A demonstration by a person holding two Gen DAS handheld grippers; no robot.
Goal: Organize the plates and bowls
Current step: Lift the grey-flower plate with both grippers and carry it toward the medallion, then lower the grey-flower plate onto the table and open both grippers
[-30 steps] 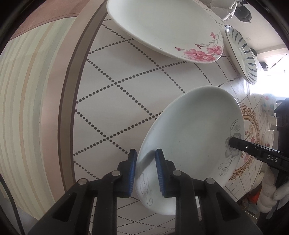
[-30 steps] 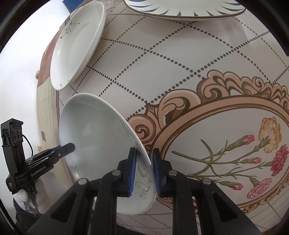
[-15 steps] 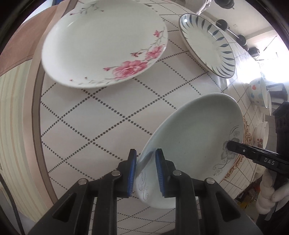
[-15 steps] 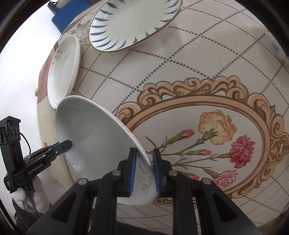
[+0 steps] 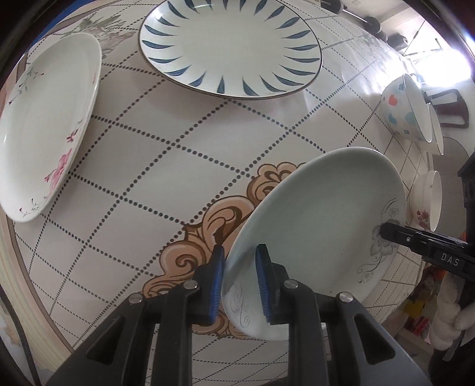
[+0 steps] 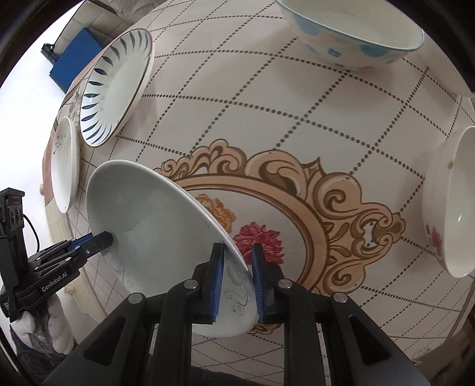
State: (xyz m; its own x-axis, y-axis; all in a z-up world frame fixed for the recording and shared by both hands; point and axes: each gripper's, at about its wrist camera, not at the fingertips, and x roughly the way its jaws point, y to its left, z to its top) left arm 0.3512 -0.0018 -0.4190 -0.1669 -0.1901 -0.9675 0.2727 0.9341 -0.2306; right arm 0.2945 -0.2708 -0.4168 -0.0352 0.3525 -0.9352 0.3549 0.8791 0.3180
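Observation:
A pale green-white plate with grey flower drawings (image 5: pixel 320 213) hangs in the air over the table, held at two opposite rims. My left gripper (image 5: pixel 237 282) is shut on its near rim. My right gripper (image 6: pixel 236 282) is shut on the other rim; the plate shows in its view too (image 6: pixel 154 213). Each gripper appears in the other's view, the right one (image 5: pixel 386 233) and the left one (image 6: pixel 107 237). A blue-leaf plate (image 5: pixel 231 44) and a pink-flower plate (image 5: pixel 44 124) lie on the table.
The table (image 5: pixel 166 166) has a dotted-diamond cloth with a floral medallion (image 6: pixel 297 207). A bowl with coloured spots (image 5: pixel 406 110) and a pink-flower bowl (image 5: pixel 427 202) stand at the right. In the right wrist view the spotted bowl (image 6: pixel 353 26) is far, the flower bowl (image 6: pixel 451 216) right.
Both grippers have carried the plate rightward across the table, from beside the pink-flower plate to above the floral medallion. The bowls have come into view.

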